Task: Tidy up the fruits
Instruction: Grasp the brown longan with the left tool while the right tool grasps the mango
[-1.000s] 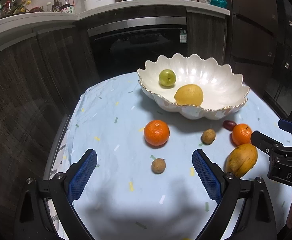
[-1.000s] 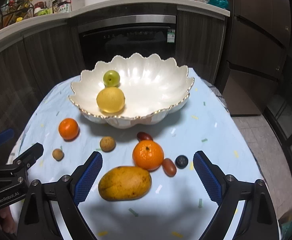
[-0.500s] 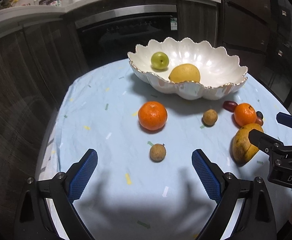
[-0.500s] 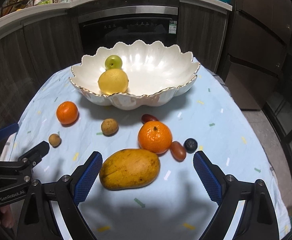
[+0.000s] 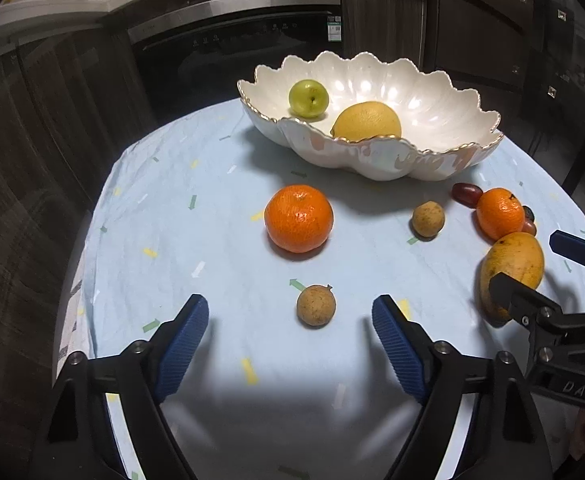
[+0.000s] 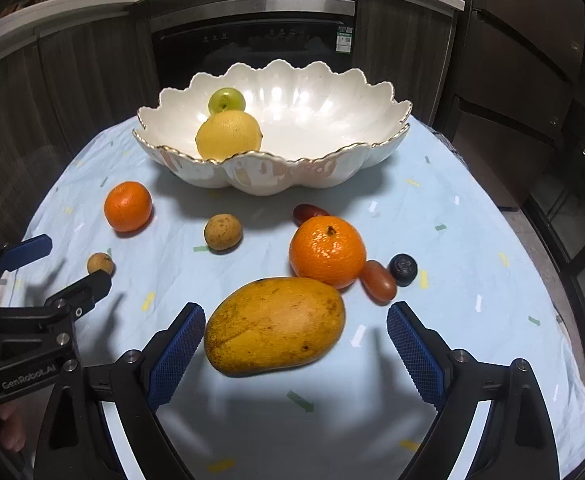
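Round table under pale blue cloth (image 6: 452, 240): scalloped bowl (image 6: 292, 176) at twelve o'clock; mango (image 6: 274, 326), two oranges (image 6: 327, 251), small brown fruits (image 6: 223, 232) centre.

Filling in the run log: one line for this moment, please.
left gripper: open, closing, nearing small brown fruit | right gripper: open, nearing mango | bowl: two fruits

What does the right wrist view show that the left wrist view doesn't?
Only the right wrist view shows the blueberry whole; the left one leaves it almost hidden behind the right orange. Only the left view shows the bare cloth left of the left orange. Both show the bowl, the mango and both open hand-held grippers.
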{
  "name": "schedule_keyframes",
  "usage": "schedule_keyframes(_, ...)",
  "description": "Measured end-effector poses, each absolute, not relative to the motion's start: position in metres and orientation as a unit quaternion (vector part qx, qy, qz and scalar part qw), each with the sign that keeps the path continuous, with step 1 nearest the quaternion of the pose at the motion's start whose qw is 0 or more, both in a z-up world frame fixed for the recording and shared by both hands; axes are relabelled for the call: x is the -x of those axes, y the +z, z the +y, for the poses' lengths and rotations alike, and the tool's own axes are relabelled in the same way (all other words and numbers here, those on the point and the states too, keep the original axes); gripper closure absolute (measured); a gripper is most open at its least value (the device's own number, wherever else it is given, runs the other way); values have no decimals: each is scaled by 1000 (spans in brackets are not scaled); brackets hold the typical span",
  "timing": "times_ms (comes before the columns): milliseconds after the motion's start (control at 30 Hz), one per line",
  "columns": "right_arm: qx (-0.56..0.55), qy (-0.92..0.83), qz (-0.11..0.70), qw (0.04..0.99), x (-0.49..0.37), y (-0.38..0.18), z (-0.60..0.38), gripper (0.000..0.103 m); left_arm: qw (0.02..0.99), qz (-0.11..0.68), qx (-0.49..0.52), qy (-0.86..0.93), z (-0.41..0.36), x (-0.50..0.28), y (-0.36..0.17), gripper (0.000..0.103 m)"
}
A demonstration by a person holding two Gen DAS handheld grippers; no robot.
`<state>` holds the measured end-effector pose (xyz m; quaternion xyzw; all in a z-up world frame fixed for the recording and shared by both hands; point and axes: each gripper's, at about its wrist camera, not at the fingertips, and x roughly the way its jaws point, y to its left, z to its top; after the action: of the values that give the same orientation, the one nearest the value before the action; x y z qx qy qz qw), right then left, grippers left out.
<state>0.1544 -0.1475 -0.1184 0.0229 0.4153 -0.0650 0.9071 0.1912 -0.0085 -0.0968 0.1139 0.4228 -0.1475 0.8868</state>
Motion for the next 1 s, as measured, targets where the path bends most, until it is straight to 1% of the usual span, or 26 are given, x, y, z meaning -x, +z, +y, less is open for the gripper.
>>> schedule_keyframes(167, -32, -71, 424, 902, -158, -125, -146, 10, 883, 429, -117, -149, -11, -195, -103, 26)
schedule_keyframes(333, -40, -73, 431, 898, -159, -131, -145, 10, 880, 432, -119, -155, -13, -197, -107, 36)
schedule_keyframes(400, -40, -73, 433, 897, -160, -133, -143, 10, 879, 434, -118, -159, -13, -199, -109, 43)
schedule_keyframes(500, -44, -71, 436, 896, -160, -135, -143, 11, 879, 434, -116, -161, -12, -200, -111, 46)
schedule_keyframes(567, -45, -69, 438, 895, -161, -137, -143, 14, 880, 432, -118, -161, -13, -200, -111, 49)
schedule_keyframes(700, -48, -67, 436, 896, -160, -136, -144, 19, 880, 429, -117, -164, -14, -200, -112, 59)
schedule_keyframes(733, -49, -64, 435, 897, -160, -136, -144, 22, 881, 428, -119, -164, -14, -200, -112, 62)
schedule_keyframes(767, -49, -62, 434, 897, -160, -136, -143, 24, 881, 427, -120, -165, -15, -199, -112, 68)
schedule_keyframes(833, -47, -58, 433, 898, -160, -135, -142, 27, 881, 426, -121, -167, -16, -198, -111, 73)
schedule_keyframes(867, -47, -57, 432, 899, -160, -135, -142, 27, 881, 426, -123, -168, -16, -197, -111, 78)
schedule_keyframes(900, -48, -56, 432, 899, -160, -135, -143, 28, 880, 426, -123, -169, -16, -197, -111, 81)
schedule_keyframes(1000, -47, -54, 431, 900, -159, -135, -143, 29, 881, 424, -128, -168, -18, -196, -111, 81)
